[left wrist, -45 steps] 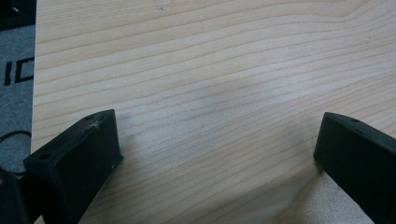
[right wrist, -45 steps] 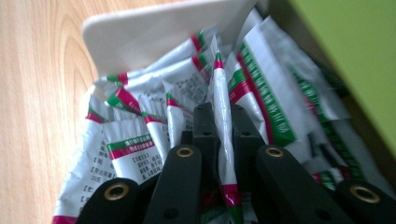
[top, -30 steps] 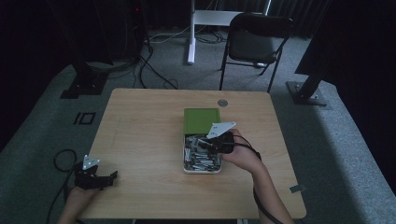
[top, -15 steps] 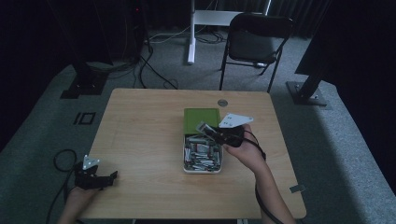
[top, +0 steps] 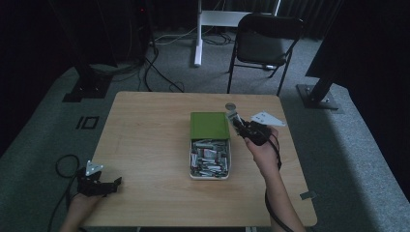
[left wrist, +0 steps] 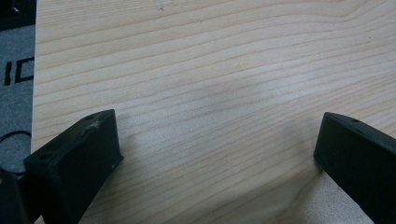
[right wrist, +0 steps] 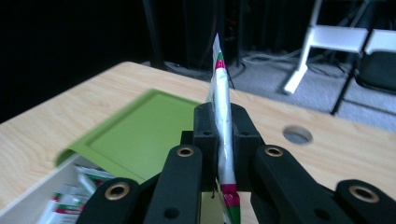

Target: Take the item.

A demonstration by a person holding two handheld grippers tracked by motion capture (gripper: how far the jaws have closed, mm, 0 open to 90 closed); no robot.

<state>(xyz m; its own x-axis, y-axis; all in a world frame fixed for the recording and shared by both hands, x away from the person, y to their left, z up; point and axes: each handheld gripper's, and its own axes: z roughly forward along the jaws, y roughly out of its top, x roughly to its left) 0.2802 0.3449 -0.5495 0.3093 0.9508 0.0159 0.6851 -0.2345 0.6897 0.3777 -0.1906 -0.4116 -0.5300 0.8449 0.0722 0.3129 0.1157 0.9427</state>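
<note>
The right gripper (right wrist: pixel 223 140) is clamping a silver packet (right wrist: pixel 222 116) beside the box (top: pixel 209 166) and its green lid (top: pixel 209 125), probably needing a tabletop (top: pixel 145 135) placement next; the left gripper (left wrist: pixel 215 154) is resting released

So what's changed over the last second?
The right claw, shut on a silver sachet, lifted out of the white box and swung right, past the green lid. The left claw stayed open at the table's near-left corner.

Beyond the table (top: pixel 145 145) stands 1 black folding chair (top: pixel 263 43); left of the chair, a white stand (top: pixel 212 21); cables (top: pixel 159 72) cross the floor.
</note>
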